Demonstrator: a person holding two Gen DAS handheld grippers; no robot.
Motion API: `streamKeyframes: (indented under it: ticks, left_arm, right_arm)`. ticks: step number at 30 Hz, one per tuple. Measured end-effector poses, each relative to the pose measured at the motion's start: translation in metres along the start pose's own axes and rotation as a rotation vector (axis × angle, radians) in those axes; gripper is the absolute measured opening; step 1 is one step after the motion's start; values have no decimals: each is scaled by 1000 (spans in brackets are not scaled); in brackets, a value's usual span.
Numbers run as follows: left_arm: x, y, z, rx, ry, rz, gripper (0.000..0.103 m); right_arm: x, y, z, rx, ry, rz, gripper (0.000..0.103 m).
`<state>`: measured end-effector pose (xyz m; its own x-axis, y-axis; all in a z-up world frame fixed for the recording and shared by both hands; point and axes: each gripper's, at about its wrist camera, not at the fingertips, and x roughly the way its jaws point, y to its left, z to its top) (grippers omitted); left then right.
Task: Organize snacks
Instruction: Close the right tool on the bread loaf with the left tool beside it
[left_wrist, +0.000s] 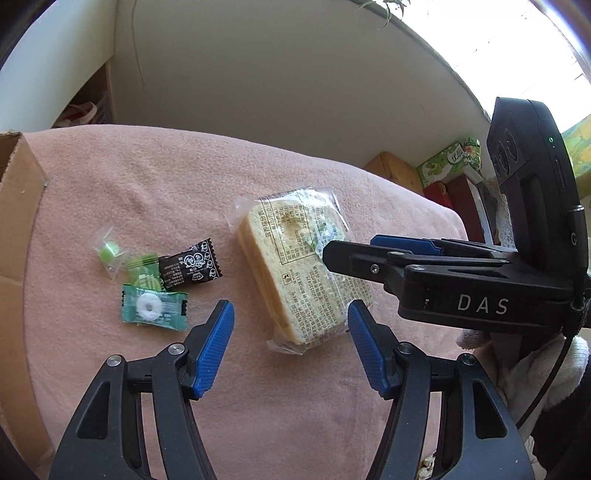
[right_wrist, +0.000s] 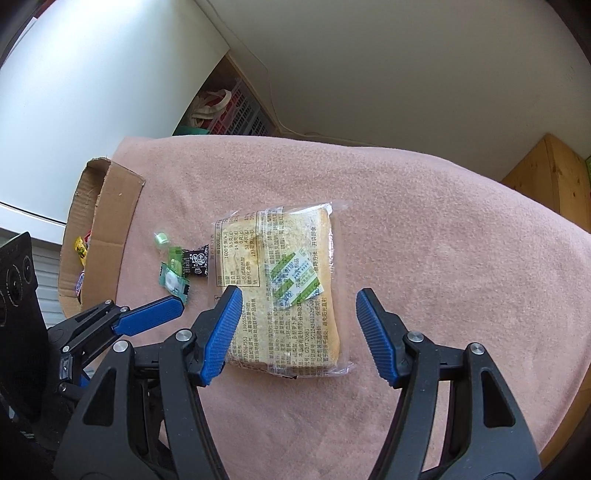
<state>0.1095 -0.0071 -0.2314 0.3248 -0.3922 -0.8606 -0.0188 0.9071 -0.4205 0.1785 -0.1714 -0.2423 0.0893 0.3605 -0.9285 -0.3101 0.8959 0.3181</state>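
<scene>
Right gripper (right_wrist: 299, 328) is held spread wide over the bread pack (right_wrist: 280, 291), nothing gripped; left gripper (left_wrist: 290, 339) is likewise spread and empty, nearer the sweets (left_wrist: 155, 280). Bread pack is laid flat on the pink blanket (right_wrist: 443, 258), sweets just beside it, cardboard box (right_wrist: 107, 236) at the far left w/ some snacks already inside. Risks, as judged: slick wrapper may be pinched w/o the bread, so pack slips or sags; soft slices may be crushed if squeezed hard; grippers are close together and could be knocked; blanket could be snagged.
</scene>
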Motion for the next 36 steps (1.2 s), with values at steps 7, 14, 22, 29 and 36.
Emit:
streamKeyframes:
  ticks: [7, 14, 22, 29, 36]
  left_arm:
    - [19, -3, 4, -35, 25, -27, 64]
    - [35, -18, 10, -19, 38, -28, 55]
    - [47, -21, 18, -15, 43, -29, 48]
    - [45, -25, 15, 20, 18, -4, 48]
    - [35, -34, 12, 45, -11, 11, 48]
  right_arm:
    - [13, 0, 3, -22, 38, 28, 67]
    - [25, -5, 6, 6, 56, 63, 67]
    - [30, -8, 6, 24, 72, 118, 66]
    - [28, -5, 3, 38, 55, 122, 59]
    - [19, -2, -2, 48, 44, 138, 59]
